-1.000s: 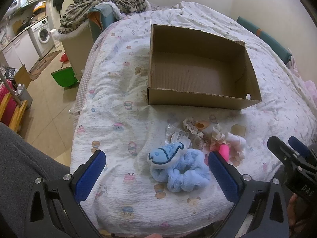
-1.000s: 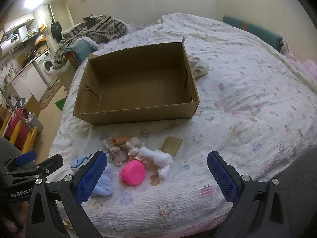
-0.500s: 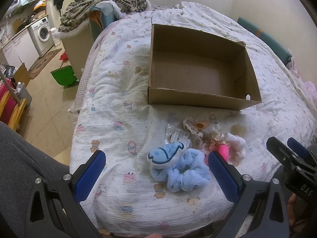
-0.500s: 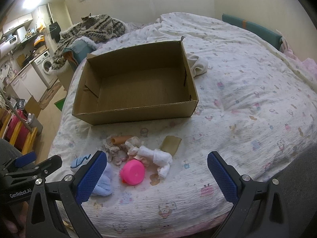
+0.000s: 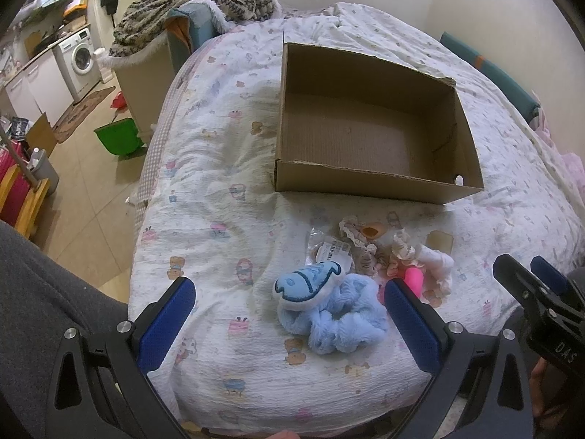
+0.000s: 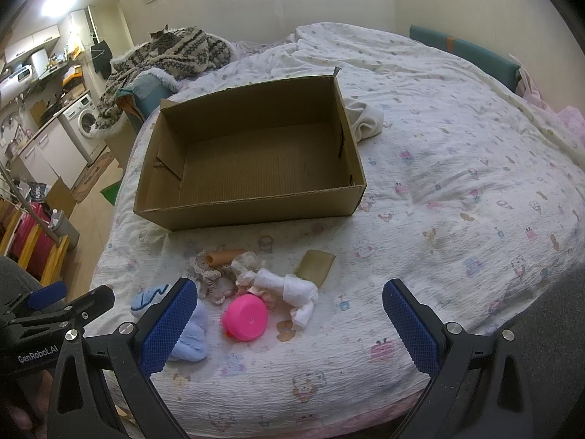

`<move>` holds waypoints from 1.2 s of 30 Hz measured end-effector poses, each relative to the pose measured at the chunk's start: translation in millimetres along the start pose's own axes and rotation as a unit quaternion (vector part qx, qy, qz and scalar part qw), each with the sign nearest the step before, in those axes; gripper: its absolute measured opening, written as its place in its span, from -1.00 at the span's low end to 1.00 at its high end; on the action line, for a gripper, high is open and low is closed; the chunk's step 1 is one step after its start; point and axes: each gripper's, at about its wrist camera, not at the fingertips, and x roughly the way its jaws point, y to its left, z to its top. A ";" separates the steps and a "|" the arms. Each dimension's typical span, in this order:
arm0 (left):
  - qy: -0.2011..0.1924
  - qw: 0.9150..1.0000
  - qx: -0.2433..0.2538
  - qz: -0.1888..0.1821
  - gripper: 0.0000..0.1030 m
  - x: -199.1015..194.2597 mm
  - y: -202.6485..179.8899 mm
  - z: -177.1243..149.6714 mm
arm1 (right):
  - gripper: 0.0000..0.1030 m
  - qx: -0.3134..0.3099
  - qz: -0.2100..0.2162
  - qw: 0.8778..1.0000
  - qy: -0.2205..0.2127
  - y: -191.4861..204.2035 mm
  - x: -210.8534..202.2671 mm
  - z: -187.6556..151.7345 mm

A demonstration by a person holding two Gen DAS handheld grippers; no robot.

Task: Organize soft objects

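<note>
Nothing moved; scrunchie (image 5: pixel 343 314) between left fingers (image 5: pixel 411 323).

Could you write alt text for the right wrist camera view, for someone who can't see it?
An empty cardboard box sits on a bed; nearer the camera lies a small pile: pink cup, white rolled cloth, blue fluffy scrunchie. The open right gripper frames the pile.
</note>
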 end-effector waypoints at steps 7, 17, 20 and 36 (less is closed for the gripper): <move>0.003 1.000 -0.001 -0.001 1.00 1.3 1.2 0.3 | 1.00 0.001 0.000 1.000 0.000 0.0 -0.1 0.2; 0.004 1.000 -0.001 -0.001 1.00 2.1 1.9 0.1 | 1.00 0.000 0.000 1.000 0.001 0.1 0.0 0.2; 0.005 1.000 -0.001 -0.002 1.00 2.1 1.8 0.0 | 1.00 0.001 0.000 1.000 0.001 0.0 0.1 0.2; 0.015 1.000 -0.002 -0.003 1.00 8.3 1.0 -2.4 | 1.00 0.002 0.000 1.000 0.002 -1.1 0.8 0.2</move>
